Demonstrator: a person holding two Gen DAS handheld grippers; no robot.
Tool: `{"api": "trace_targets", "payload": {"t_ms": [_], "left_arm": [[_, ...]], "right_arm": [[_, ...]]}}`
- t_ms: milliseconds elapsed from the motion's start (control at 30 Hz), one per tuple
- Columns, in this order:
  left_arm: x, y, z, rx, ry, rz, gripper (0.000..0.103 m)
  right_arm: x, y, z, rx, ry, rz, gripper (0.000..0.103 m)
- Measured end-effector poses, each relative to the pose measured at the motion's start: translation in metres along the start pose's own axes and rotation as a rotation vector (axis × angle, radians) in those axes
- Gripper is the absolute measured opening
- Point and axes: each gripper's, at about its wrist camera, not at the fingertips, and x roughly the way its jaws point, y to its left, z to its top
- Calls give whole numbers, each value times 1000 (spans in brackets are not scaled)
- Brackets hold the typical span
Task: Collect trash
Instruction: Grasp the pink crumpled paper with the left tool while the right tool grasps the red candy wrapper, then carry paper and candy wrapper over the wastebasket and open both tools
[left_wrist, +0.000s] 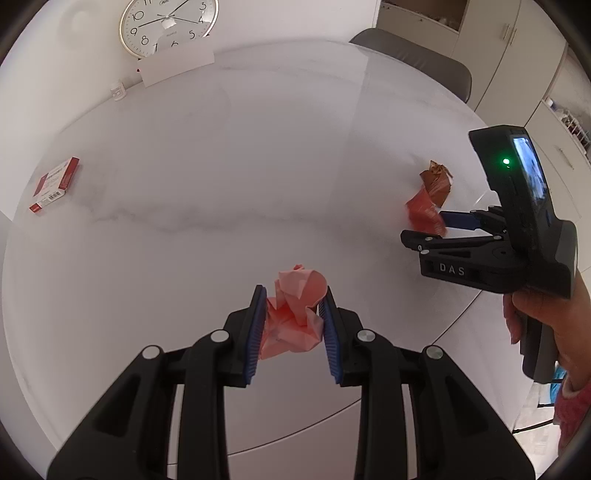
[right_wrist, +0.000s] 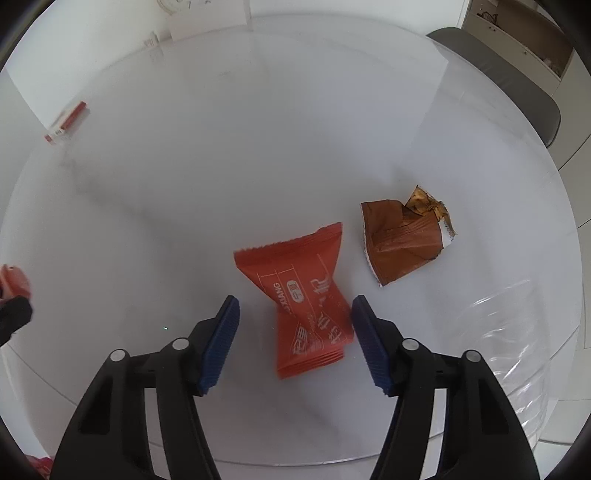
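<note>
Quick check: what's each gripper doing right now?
Left gripper: shut on pink paper.
Right gripper: open around red wrapper, not gripping.

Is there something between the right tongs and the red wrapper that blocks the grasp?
Nothing visible does. The right tongs stand open with the red wrapper already between the pads; the brown wrapper lies apart, farther to the right on the table.

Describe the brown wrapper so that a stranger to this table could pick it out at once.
Start at the white marble table and find the right gripper, open around a red-orange snack packet. Just beyond it, to the right, lies the brown wrapper. Unlike the sealed red-orange packet, it is torn open and crumpled, with a ragged gold-printed edge.
</note>
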Motion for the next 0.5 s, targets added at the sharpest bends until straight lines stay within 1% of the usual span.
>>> {"api": "trace_targets", "payload": {"t_ms": [33, 67, 100, 133, 167, 300, 333, 500], "left_arm": [[2, -1, 1, 0, 0, -1, 29], [7, -5, 3, -1, 0, -5, 29], [8, -5, 3, -5, 1, -11, 29], [9, -6, 3, -9, 2, -16, 29], [10, -7, 4, -12, 5, -22, 29], [13, -14, 6, 4, 11, -30, 29], [12, -17, 6, 11, 9, -31, 29], [6, -27, 6, 45, -1, -44, 29]], "right_arm": [[1, -1, 1, -1, -3, -2, 56], [1, -2, 2, 4, -4, 0, 47], [0, -4, 3, 9, -2, -3, 43], [0, -6, 4, 15, -2, 2, 32], [-1, -9, 5, 25, -2, 18, 30], [-3, -21, 3, 86, -10, 75, 28], [-6, -24, 1, 104, -18, 90, 25], [-30, -40, -17, 187, -63, 172, 25]]}}
